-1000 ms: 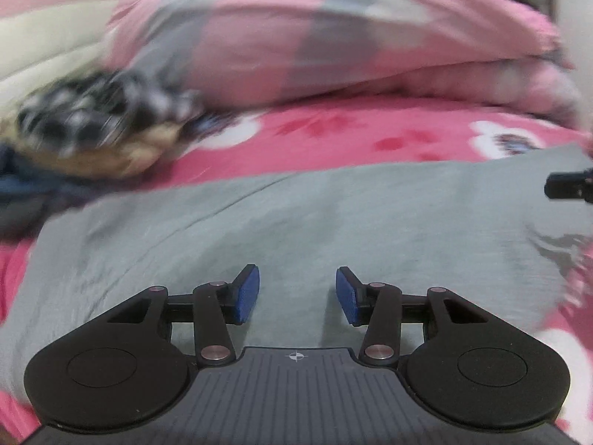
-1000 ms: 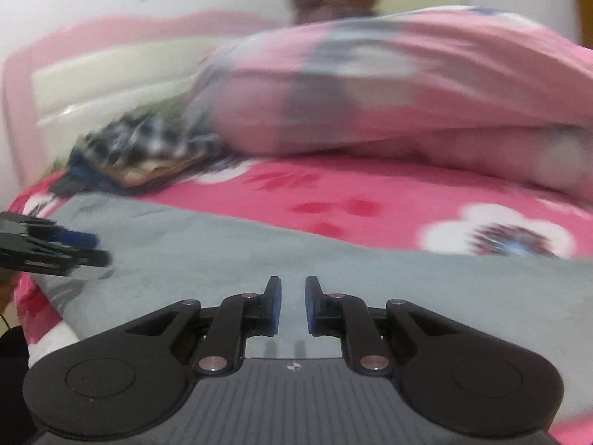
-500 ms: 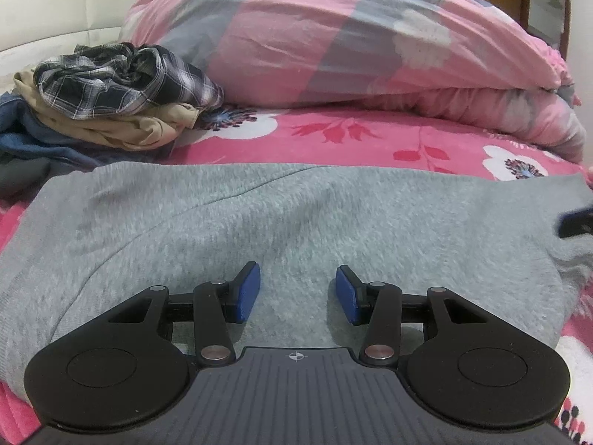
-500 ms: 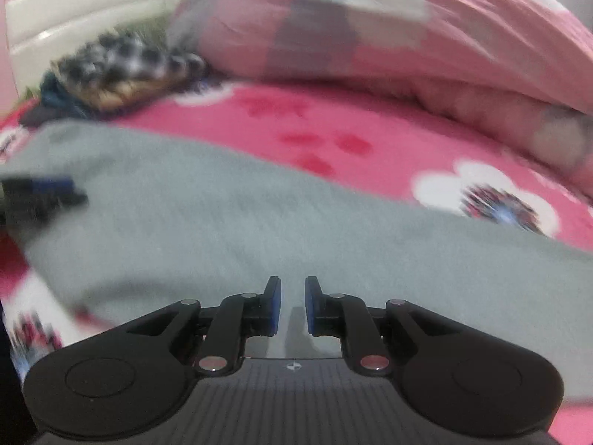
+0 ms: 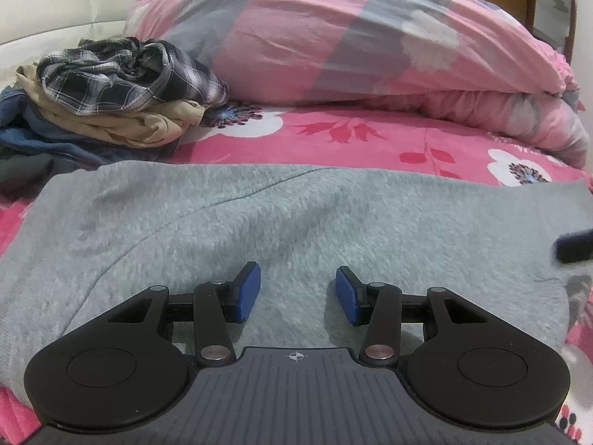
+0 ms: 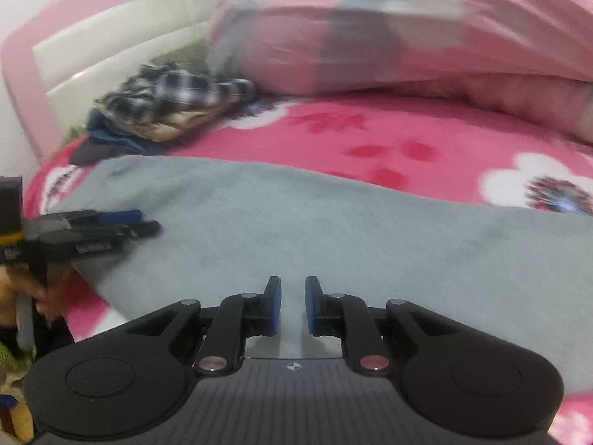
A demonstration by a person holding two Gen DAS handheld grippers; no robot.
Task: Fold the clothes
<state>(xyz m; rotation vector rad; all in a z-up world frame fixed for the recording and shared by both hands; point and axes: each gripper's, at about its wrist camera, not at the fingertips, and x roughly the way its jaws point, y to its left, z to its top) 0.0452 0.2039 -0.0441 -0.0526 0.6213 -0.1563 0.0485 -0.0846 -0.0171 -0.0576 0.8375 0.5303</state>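
A grey sweater (image 5: 296, 215) lies spread flat across the pink floral bed sheet (image 5: 370, 137). My left gripper (image 5: 297, 293) hovers low over its near part, open, with nothing between the blue pads (image 5: 248, 293). In the right wrist view the left gripper (image 6: 144, 222) shows at the sweater's left edge. My right gripper (image 6: 293, 304) sits over the sweater (image 6: 370, 244) near its right end, jaws drawn to a narrow gap with grey fabric in it. Its blurred tip (image 5: 572, 246) shows at the right edge of the left wrist view.
A pile of crumpled clothes (image 5: 126, 85), plaid on top, lies at the back left by the cream headboard (image 5: 55, 7). A big folded pink and grey duvet (image 5: 352, 37) fills the back of the bed. A hand (image 6: 22, 296) holds the left gripper.
The sweater has settled flatter on the bed. The right gripper moved lower and nearer along the sweater's right end. The left gripper stayed open, its view steadied.
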